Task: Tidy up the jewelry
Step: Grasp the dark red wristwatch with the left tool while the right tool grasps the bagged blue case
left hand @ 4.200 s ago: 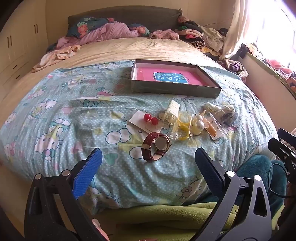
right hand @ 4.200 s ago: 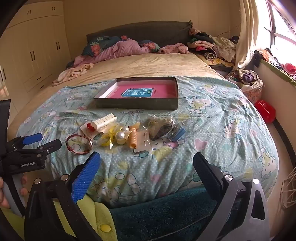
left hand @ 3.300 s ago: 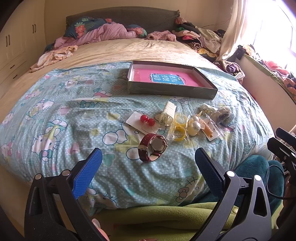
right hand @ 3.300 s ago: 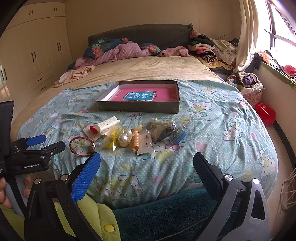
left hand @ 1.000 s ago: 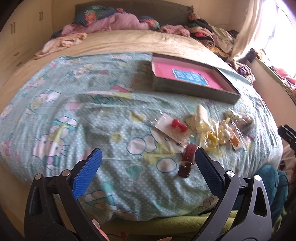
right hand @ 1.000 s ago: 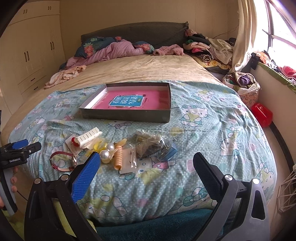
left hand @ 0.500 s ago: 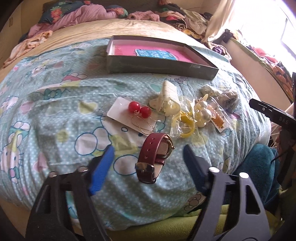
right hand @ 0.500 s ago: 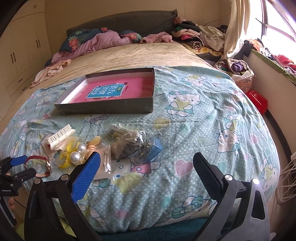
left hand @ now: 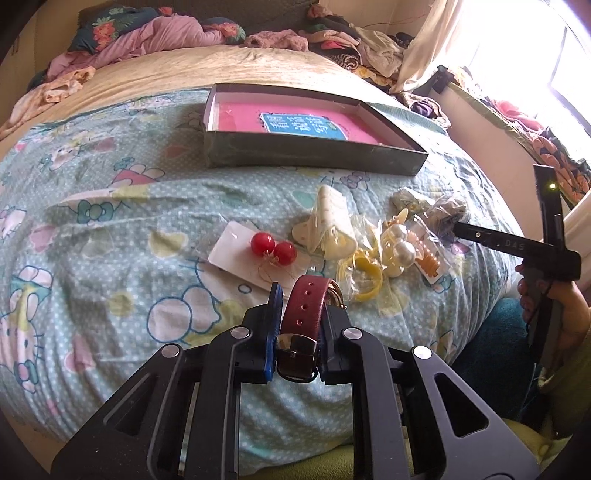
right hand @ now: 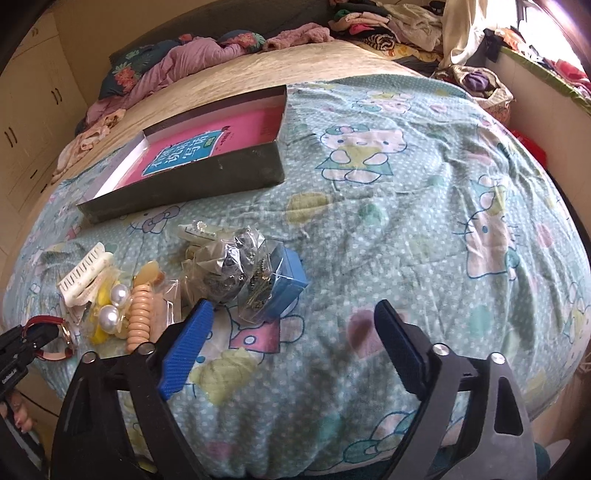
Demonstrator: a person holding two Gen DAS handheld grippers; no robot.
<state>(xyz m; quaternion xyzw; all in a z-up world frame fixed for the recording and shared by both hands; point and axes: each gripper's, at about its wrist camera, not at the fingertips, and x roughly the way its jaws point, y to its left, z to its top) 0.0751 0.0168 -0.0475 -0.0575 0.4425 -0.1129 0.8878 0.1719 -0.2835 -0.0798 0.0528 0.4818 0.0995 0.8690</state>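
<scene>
My left gripper is shut on the dark red strap of a wristwatch at the bed's near edge; it also shows at the left edge of the right wrist view. Beyond it lie red ball earrings on a white card, a cream hair clip, a yellow ring in plastic, pearl earrings and an orange coil tie. An open grey box with a pink floor stands farther back. My right gripper is open and empty over the quilt, near a bag of chains and a blue box.
The bed has a blue cartoon-print quilt. Heaped clothes and pillows lie at the headboard, more clothes by the window on the right. Cupboards line the left wall. The quilt drops off at the near edge.
My left gripper has moved in and shut on the watch strap; it was open half a second ago. My right gripper has moved forward and lower over the bed, still open.
</scene>
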